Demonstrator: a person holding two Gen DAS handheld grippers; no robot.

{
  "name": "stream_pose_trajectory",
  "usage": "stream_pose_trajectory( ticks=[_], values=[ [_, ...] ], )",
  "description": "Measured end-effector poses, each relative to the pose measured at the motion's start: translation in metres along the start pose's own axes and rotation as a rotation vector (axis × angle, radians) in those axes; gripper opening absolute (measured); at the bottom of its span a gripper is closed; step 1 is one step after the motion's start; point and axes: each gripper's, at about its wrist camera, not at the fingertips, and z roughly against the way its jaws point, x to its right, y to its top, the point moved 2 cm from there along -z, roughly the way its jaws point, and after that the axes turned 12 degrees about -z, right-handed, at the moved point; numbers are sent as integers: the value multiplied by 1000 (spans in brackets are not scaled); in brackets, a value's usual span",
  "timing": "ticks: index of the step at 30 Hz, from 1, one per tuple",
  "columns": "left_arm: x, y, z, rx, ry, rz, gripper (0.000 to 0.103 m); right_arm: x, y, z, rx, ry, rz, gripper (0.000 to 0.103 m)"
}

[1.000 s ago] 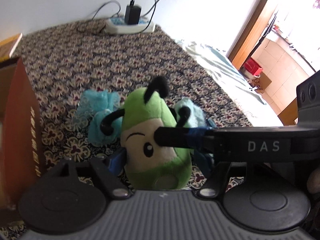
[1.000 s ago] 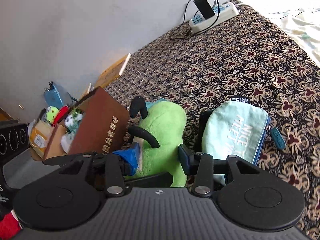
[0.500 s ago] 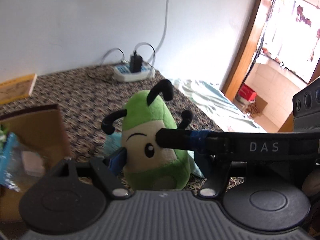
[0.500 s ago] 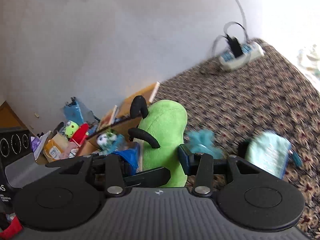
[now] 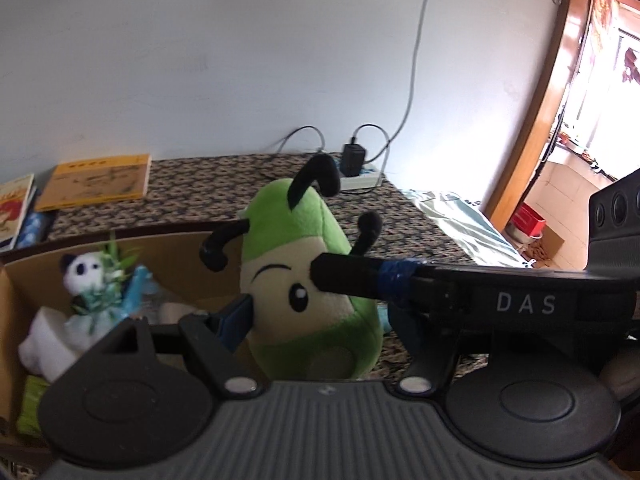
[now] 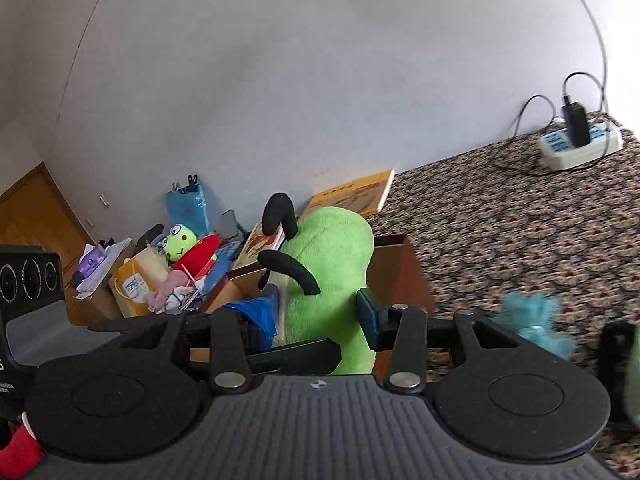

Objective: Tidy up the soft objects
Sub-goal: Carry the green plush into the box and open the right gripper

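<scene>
Green pea-pod plush [image 5: 308, 280] with black antennae hangs upright in the air beside the open cardboard box [image 5: 188, 256], both claws clenched on it: the left claw [image 5: 312, 316] across its face, the right claw [image 6: 316, 314] at its back. A panda plush [image 5: 86, 280] lies inside the box, which sits on the patterned bed [image 6: 520, 216].

- The left gripper [image 5: 316, 316] has a ribbed grey body with two round black discs on top, each beside a black linkage arm pinned by a silver screw.
- Its fingers [image 5: 236, 318] wear blue pads.
- The right gripper [image 6: 318, 316] is built alike; its left finger [image 6: 260, 316] carries what looks like loose blue tape, its right a dark blue pad.
- Seen from the left wrist, the right gripper's black bar reads "DAS" in white, with blue tape wound round it.
</scene>
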Motion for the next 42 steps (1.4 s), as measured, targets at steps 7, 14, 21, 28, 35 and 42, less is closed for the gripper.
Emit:
stream_pose_trajectory(
  ticks=[7,14,21,28,35,42],
  values=[
    [-32,-2,-6,-5,11,-17,70,-25,-8,-27,18,-23,39,27],
    [-52,12,-16,25,10,-70,70,-34,2,-43,97,-60,59,27],
    [-60,15,-35,3,-5,-95,70,-33,8,-55,133,-98,51,27],
    [-66,-14,-74,-148,-75,-52,73,-19,-7,-83,35,-235,60,29],
    [-73,-23,-89,-198,-62,-33,86,-6,-11,-95,30,-313,64,29],
    [-73,-27,-92,-213,-75,-42,87,-1,-15,-96,12,-301,42,27]
  ],
)
